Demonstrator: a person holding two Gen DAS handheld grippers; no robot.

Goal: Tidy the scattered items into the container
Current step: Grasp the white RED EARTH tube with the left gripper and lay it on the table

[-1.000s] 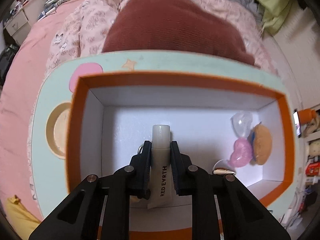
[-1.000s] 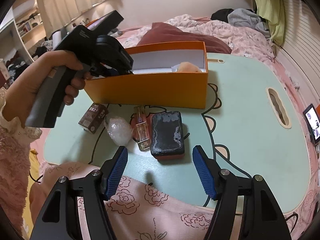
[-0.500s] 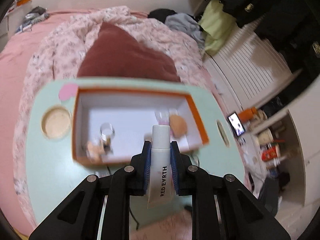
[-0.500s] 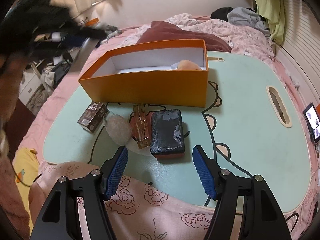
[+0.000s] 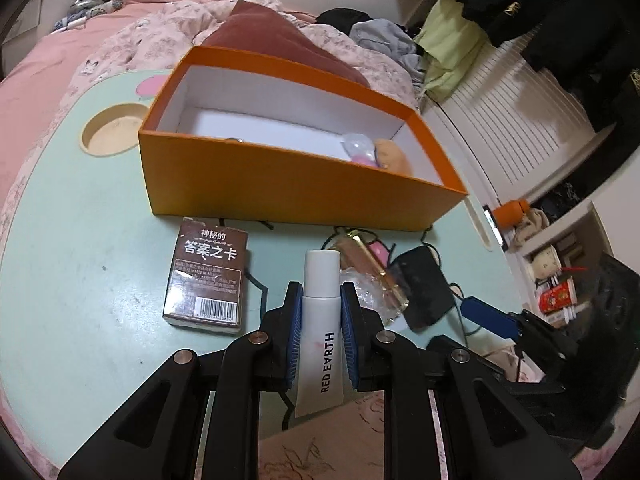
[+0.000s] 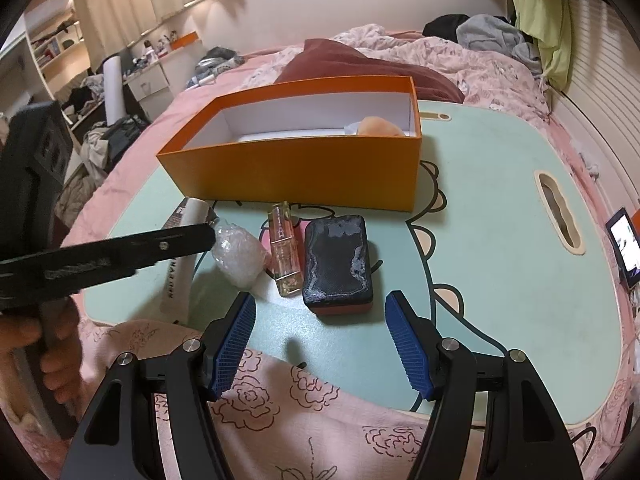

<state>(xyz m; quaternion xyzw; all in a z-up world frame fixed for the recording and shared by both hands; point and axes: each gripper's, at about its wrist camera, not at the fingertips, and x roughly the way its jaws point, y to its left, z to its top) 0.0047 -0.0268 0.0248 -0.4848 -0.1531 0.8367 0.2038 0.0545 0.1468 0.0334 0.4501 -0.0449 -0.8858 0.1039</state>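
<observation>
Left gripper (image 5: 321,316) clamped on white tube (image 5: 321,320), orange box (image 5: 280,176) beyond its fingertips; right gripper (image 6: 320,332) fingers apart, empty, black case (image 6: 338,256) just ahead

You have one orange box (image 5: 280,184) on the desk (image 6: 500,216). Inside it you can count two things for sure: one tan round piece (image 5: 394,156) and one pink and clear piece (image 5: 358,150). In front of the box you have four loose things: one card pack (image 5: 206,280), one plastic wrap ball (image 6: 240,254), one perfume bottle (image 6: 285,250) and one black case (image 6: 340,264). One white tube (image 5: 322,328) is in your left hand-held gripper (image 5: 321,312). You have two hand-held grippers, the other is the right one (image 6: 320,340).
</observation>
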